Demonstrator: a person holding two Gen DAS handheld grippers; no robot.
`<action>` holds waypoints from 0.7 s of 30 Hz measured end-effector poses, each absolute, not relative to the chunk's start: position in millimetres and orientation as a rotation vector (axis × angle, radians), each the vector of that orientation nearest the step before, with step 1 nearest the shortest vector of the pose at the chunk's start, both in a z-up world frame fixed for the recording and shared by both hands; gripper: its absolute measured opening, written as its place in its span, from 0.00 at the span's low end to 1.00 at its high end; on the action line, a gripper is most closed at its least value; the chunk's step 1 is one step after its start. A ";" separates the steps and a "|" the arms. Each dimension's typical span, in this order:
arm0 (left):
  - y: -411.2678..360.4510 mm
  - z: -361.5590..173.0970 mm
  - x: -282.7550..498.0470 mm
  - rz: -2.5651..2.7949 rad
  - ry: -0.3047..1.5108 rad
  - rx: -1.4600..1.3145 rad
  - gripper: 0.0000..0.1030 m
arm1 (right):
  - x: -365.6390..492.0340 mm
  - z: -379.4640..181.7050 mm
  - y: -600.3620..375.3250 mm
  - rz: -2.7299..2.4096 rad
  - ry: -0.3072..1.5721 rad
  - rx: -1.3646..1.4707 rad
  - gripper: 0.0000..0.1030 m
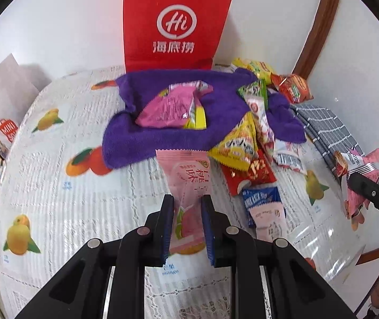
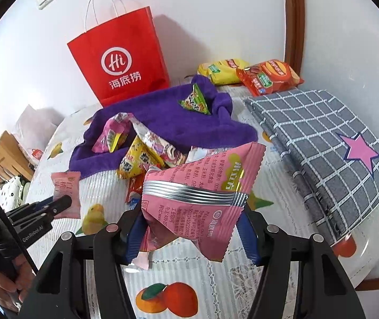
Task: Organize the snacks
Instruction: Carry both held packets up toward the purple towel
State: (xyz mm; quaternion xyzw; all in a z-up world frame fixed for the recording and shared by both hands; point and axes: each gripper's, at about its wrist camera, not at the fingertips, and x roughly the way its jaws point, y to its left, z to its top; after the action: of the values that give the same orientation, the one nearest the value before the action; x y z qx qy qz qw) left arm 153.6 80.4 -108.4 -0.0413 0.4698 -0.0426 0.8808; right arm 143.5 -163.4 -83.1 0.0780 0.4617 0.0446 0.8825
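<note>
Left wrist view first, biggest things down. White lace-patterned tablecloth with fruit prints (image 1: 56, 159) covers the round table; its wooden rim curves off on my right side, so room runs out there. Red paper carrier bag with white handles (image 2: 120, 63) stands against the wall at the back, open top, likely the drop target. Grey checked folded cloth with a pink star (image 2: 330, 138) fills the right side. Crumpled purple towel (image 1: 168, 135) sits mid-table with loose packets on and beside it: a bright pink-and-yellow foil packet (image 1: 173, 106) on the towel, a yellow packet (image 1: 237, 146) at its edge.

My left gripper (image 1: 186, 226) is clamped on a pale pink flat plastic snack sachet (image 1: 186, 175), pinched at its lower end, the rest sticking up toward the towel. My right gripper (image 2: 189, 228) is half-closed around a puffy pink foil snack pouch with a silver crimp seam (image 2: 202, 186), lifted clear of the cloth.

Judgement: both packets are light, soft, crinkly and slippery; contents probably crush. Best hold is the flat sealed seam, not the air-filled belly. Open room lies in the near-left of the table; the pile and the bag crowd the far middle.
</note>
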 end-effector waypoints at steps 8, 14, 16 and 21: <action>79.2 -80.3 172.3 -0.089 0.931 -0.057 0.20 | 165.1 -64.9 -167.2 0.086 0.929 0.160 0.56; 73.2 -69.4 187.1 -0.097 0.912 -0.045 0.20 | 180.8 -65.8 -158.8 0.119 0.924 0.150 0.54; 72.2 -68.6 190.7 -0.100 0.911 -0.043 0.20 | 185.3 -70.1 -155.3 0.126 0.930 0.149 0.53; 74.2 -67.2 199.2 -0.105 0.914 -0.057 0.20 | 192.6 -70.9 -153.3 0.148 0.930 0.167 0.53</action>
State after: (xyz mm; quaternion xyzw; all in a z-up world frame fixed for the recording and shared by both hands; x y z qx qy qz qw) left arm 199.2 74.2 -67.2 -0.0273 0.4409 -0.0509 0.8957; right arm 192.6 -153.3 -70.9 0.0804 0.4474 0.0712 0.8879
